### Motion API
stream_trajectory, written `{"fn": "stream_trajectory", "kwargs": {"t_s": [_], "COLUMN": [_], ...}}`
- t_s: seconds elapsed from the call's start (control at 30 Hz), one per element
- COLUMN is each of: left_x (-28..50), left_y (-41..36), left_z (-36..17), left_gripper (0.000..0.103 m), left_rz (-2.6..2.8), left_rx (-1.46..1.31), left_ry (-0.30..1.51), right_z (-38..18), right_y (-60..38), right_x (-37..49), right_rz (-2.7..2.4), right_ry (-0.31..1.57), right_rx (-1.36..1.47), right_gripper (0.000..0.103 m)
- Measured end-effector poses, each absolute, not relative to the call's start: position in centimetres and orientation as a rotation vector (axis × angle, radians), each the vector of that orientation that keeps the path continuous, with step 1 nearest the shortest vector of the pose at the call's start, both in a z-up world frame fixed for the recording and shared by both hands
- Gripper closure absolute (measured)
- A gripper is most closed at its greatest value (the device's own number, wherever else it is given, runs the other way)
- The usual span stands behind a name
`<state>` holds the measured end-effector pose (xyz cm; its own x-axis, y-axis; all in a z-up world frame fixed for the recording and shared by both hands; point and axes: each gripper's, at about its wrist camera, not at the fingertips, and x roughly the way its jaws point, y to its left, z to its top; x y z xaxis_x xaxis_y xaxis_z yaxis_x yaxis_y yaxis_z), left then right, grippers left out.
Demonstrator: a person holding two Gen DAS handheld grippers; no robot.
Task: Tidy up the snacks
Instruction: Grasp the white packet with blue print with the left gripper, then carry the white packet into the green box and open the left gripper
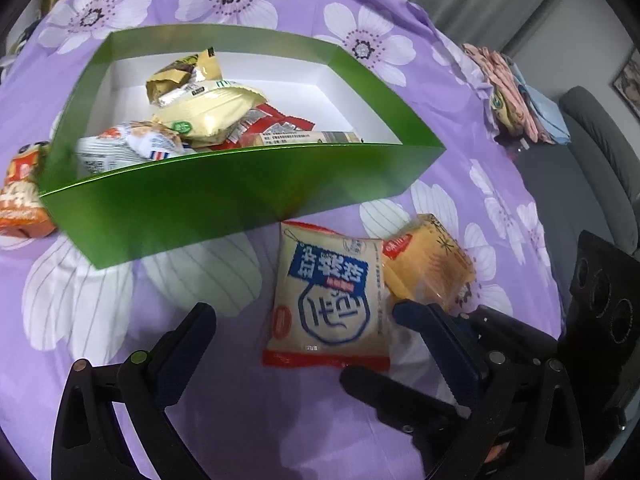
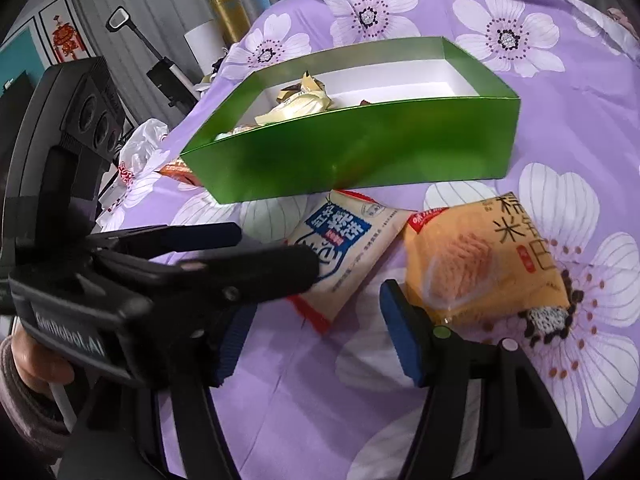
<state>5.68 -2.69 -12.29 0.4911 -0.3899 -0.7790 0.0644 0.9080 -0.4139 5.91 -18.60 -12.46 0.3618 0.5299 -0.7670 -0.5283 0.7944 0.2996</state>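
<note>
Green box (image 1: 224, 196) sat ahead of both claws, already half full of snacks. White packet (image 1: 326, 296) lay flat just ahead of left claw (image 1: 302, 318), between wide-open jaws, long axis pointing toward box, nothing held. Right claw (image 2: 316, 312) also wide open and empty, orange packet (image 2: 484, 260) just ahead-right. Left claw was nearer white one, imo. Box wall was only obstacle.

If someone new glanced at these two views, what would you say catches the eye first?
The glossy green box dominates mid-scene, sitting on the purple flowered cloth with a heap of snack packets at one end. Just in front of it lie two loose packets side by side: a cream-and-blue packet and an orange packet. Both claws, left and right, hover open near them.
</note>
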Motion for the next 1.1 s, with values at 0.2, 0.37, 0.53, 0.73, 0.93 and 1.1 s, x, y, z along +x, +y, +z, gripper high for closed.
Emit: {"fn": "stream_trajectory", "kwargs": {"t_s": [0.2,0.37,0.53,0.73,0.93,1.1], "left_x": [6.4,6.6,6.2,5.0,3.7,3.2], "left_y": [-2.9,-3.4,-3.1,-3.2,-2.9,-2.7], "left_z": [-13.1,-13.4,-13.1,-12.2,-10.5,-8.1], "left_gripper": [0.02,0.041,0.047,0.047,0.047,0.047], "left_rz": [-0.289,-0.339,-0.318,-0.293,-0.287,-0.283], "left_rx": [-0.357,-0.356,-0.373,-0.359,-0.376,-0.366], "left_ry": [1.032,1.052,1.041,1.016,0.976,0.926], "right_z": [-13.0,-13.4,-13.4,-12.6,-10.8,-8.6], "right_y": [-18.1,-17.7,-18.0,-18.0,-17.8,-17.7], "right_x": [7.0,7.2,7.1,5.8,4.4,4.1], "right_rz": [0.671,0.684,0.687,0.695,0.705,0.71], "right_ry": [0.995,0.983,0.959,0.911,0.854,0.808], "right_rx": [-0.004,-0.057,-0.078,-0.093,-0.114,-0.114], "right_gripper": [0.046,0.055,0.063,0.069,0.069,0.069]}}
